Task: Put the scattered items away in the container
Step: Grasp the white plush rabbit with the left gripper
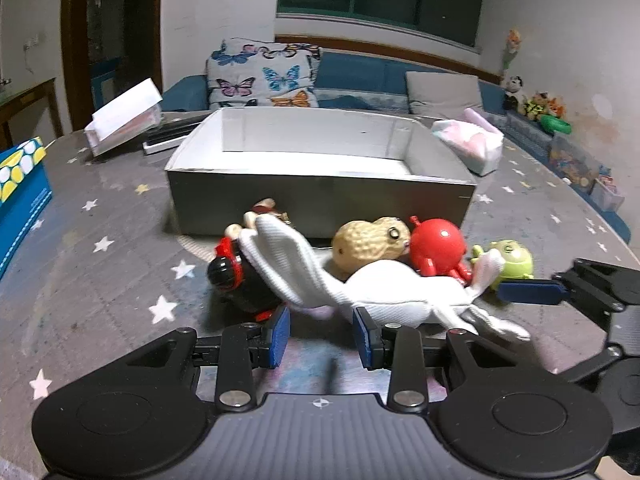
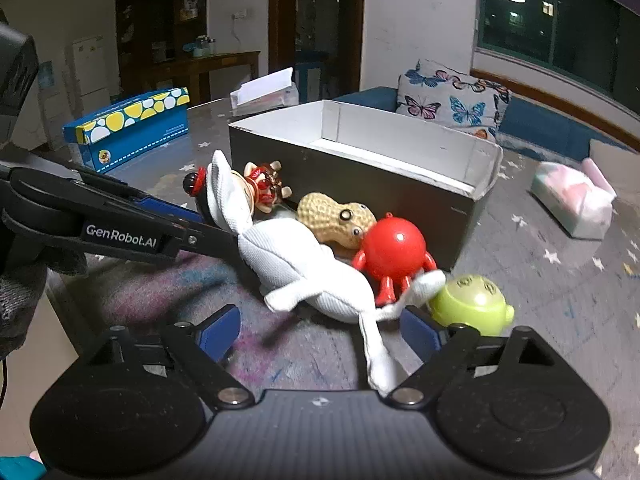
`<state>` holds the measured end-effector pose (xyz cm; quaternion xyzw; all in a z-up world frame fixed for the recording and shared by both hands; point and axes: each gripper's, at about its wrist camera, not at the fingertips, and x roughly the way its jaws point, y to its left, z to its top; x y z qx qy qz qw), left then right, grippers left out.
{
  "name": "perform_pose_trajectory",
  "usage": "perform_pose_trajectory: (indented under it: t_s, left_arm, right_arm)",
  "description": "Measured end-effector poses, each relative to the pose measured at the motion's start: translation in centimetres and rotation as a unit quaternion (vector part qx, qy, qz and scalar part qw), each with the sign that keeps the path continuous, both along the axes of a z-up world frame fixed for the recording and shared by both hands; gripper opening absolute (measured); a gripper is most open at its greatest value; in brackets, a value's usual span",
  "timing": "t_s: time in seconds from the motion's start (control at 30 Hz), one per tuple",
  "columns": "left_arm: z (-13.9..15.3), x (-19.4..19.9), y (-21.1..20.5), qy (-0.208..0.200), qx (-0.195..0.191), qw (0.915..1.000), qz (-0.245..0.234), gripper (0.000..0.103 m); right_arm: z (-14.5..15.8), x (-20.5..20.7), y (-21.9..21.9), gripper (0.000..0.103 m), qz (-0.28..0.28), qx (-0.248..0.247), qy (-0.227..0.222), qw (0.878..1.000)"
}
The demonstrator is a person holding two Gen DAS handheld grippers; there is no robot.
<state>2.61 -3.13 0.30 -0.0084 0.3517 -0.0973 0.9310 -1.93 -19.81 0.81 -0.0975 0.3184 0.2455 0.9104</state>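
A white plush rabbit (image 1: pixel 384 286) lies on the table in front of the open grey box (image 1: pixel 320 196), across a pile of toys. My left gripper (image 1: pixel 322 332) is open, its jaws on either side of the rabbit's ear end. My right gripper (image 2: pixel 320 330) is open with the rabbit's leg (image 2: pixel 376 354) hanging between its jaws. The rabbit (image 2: pixel 296 264) also shows in the right wrist view, before the box (image 2: pixel 360 176). Behind it sit a peanut toy (image 1: pixel 370 242), a red ball figure (image 1: pixel 438 246), a green toy (image 1: pixel 510 258) and a black-red toy (image 1: pixel 236 276).
A blue patterned box (image 1: pixel 20 200) stands at the left. A tissue pack (image 1: pixel 470 144) lies right of the grey box, and a white holder (image 1: pixel 124 118) stands behind it at left. A small brown figure (image 2: pixel 266 186) leans against the box. A sofa lies beyond the table.
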Motion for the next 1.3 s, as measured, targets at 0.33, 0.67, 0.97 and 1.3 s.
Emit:
perform_pose_trajectory:
  t_s: [0.33,0.67,0.97,1.3]
  left_arm:
    - [0.2,0.8,0.4,0.013,-0.033,0.9993,-0.005,0.037]
    - [-0.3,1.9,0.8,0.039,-0.074,0.9965,-0.001,0.037]
    - [-0.4,2.3,1.9,0.049,-0.114,0.9923,0.003,0.037]
    - [-0.5,3.4,2.7,0.07,-0.159,0.9848,0.01,0.037]
  right_arm:
    - [0.0,1.6,1.0,0.079,0.029,-0.007,-0.007,1.0]
    - [-1.4,3.5,2.2,0.076,0.04,-0.027,0.011,0.999]
    - [-1.1,1.6,2.0,0.063,0.074,-0.019,0.03,0.997]
    - [-0.7,2.6,3.2,0.056,0.068,-0.017,0.015,0.997]
